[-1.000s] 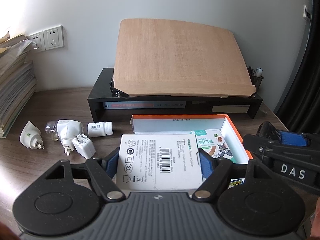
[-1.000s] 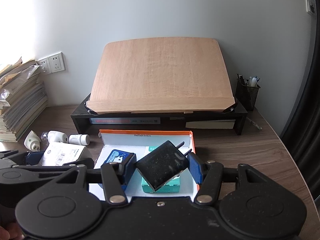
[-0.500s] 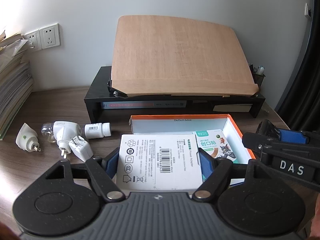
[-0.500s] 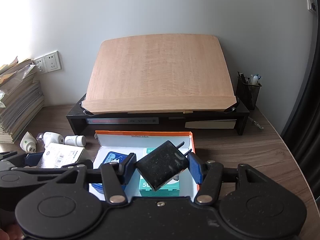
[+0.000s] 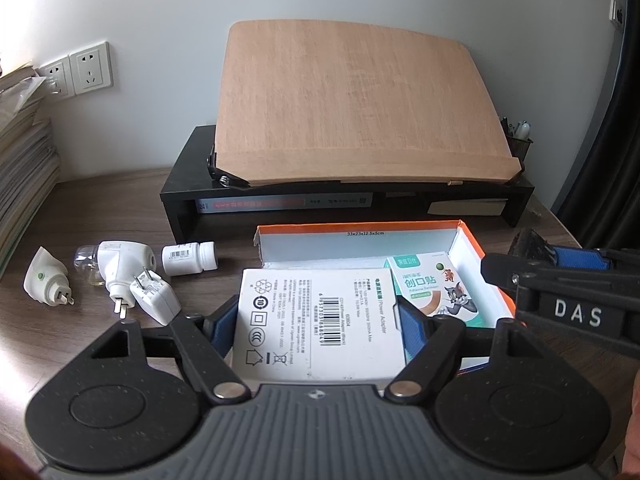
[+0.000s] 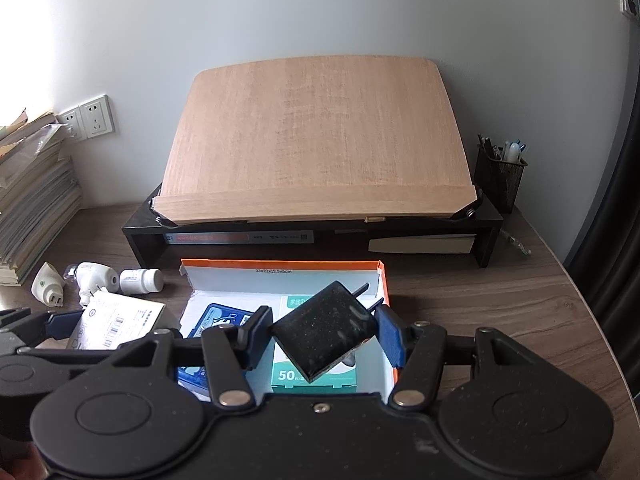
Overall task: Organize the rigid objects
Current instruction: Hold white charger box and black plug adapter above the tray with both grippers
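Here, above the orange box (image 6: 382, 280), the left tool (image 5: 316, 320) clamps a white adapter carton (image 5: 316, 316) and the right tool (image 6: 322, 336) clamps a black charger (image 6: 326, 330); next, presumably, lowering and releasing.

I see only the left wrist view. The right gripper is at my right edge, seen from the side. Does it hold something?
Observer: Yes. The right gripper is shut on a black charger, which is tilted, with its two prongs pointing away.
Operator: Where is it relative to the orange box?
Observer: It appears above the orange box, in front of the green box inside.
Operator: My white box hides the left part of the orange box. Is anything there?
Observer: A blue pack lies there, beside the green box.
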Motion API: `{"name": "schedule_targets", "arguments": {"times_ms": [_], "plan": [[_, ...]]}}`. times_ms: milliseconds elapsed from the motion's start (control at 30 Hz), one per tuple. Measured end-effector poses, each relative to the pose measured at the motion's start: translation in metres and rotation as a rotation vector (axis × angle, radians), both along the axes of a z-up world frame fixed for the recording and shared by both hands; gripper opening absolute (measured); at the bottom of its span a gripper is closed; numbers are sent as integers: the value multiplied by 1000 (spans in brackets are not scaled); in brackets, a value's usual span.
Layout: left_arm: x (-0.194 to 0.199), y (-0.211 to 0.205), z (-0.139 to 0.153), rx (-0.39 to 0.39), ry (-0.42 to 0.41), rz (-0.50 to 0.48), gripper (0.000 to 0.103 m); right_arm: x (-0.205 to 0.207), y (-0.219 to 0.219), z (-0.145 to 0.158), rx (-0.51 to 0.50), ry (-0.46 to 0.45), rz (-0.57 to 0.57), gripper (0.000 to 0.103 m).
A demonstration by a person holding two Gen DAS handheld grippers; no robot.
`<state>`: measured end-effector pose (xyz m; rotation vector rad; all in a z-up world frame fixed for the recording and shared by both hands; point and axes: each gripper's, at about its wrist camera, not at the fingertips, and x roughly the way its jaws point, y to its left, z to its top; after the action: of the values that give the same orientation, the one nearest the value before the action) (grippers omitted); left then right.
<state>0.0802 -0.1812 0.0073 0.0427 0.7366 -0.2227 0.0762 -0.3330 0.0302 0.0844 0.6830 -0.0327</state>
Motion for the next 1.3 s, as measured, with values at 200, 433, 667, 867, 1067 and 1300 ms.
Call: {"name": "schedule_targets", "arguments": {"times_ms": [200, 433, 667, 867, 1067, 1300], "plan": [[3, -2, -4, 7, 7, -14, 79, 10, -3, -3, 5, 15, 2, 68], [6, -7, -7, -2, 21, -26, 79, 21, -2, -9, 6, 38, 8, 68], [6, -10, -11, -6, 32, -37, 79, 24, -2, -11, 0, 47, 12, 68], [5, -13, -13, -6, 38, -45, 79, 24, -2, -15, 2, 59, 15, 68], [3, -15, -17, -7, 52, -55, 79, 19, -3, -19, 0, 70, 16, 68], [3, -15, -18, -13, 58, -65, 79, 14, -4, -22, 2, 78, 14, 68]]}}
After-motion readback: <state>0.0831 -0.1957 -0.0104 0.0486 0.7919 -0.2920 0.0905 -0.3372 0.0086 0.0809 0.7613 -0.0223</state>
